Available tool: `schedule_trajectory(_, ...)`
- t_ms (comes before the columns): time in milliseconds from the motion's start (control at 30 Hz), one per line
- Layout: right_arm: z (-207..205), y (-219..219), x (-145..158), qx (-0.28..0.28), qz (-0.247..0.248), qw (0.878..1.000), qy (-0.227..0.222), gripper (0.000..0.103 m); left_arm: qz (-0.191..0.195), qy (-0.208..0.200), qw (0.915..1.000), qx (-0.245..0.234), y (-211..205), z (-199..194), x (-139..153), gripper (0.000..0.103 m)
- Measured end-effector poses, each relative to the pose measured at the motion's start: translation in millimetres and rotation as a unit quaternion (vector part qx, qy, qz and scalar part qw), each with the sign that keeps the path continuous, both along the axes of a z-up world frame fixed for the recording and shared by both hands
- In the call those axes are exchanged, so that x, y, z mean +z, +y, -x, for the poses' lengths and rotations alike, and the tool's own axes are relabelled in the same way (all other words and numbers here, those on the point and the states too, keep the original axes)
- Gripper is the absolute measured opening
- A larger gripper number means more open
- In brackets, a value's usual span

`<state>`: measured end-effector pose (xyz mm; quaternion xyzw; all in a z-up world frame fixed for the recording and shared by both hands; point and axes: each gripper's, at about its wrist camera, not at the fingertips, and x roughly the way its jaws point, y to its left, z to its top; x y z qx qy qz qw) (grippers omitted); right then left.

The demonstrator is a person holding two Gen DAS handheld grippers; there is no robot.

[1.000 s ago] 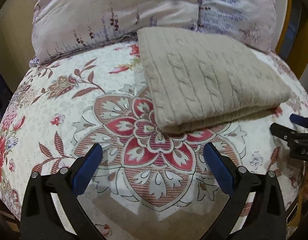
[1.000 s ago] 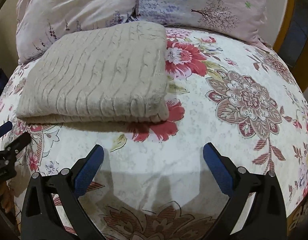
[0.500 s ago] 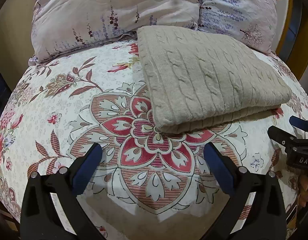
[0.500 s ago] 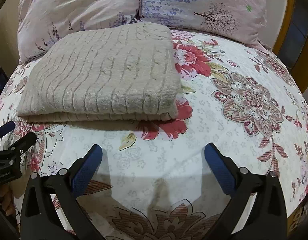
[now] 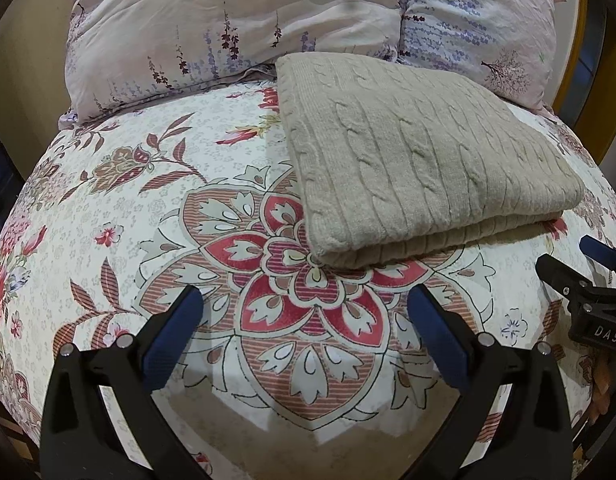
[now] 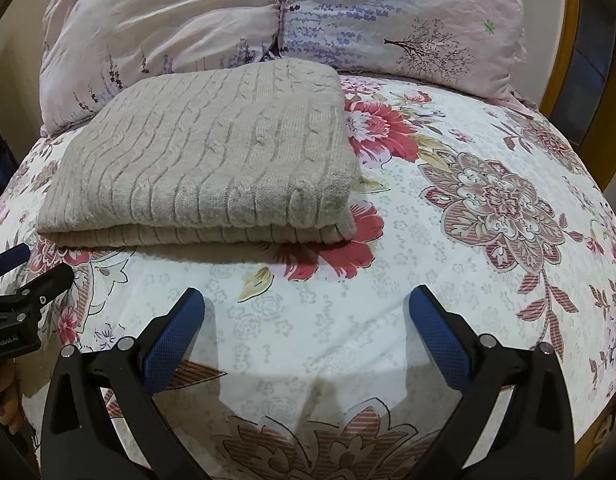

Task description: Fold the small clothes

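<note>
Your beige cable-knit sweater [image 5: 419,160] lies folded into a neat rectangle on the floral-print bedsheet [image 5: 156,208], far edge touching the two pale pink printed pillows [image 6: 180,16]. Your left gripper [image 5: 304,320] and right gripper [image 6: 306,320] both hover spread wide, empty, just short of the sweater's near fold

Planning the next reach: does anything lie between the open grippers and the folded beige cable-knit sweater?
Nothing visible does. Only bare floral bedsheet separates the left gripper and right gripper from the beige cable-knit sweater.
</note>
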<state>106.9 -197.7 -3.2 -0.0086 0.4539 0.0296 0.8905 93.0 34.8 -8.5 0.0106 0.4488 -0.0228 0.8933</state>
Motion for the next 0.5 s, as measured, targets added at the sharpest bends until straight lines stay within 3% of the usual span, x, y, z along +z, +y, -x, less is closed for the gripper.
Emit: schedule_trajectory(500,0.9,-1.5,0.2,0.002,0.0,1.0,-0.002,0.102,0.0,0.0,1.0,0.001,-0.3,0.5,-0.1,0.101)
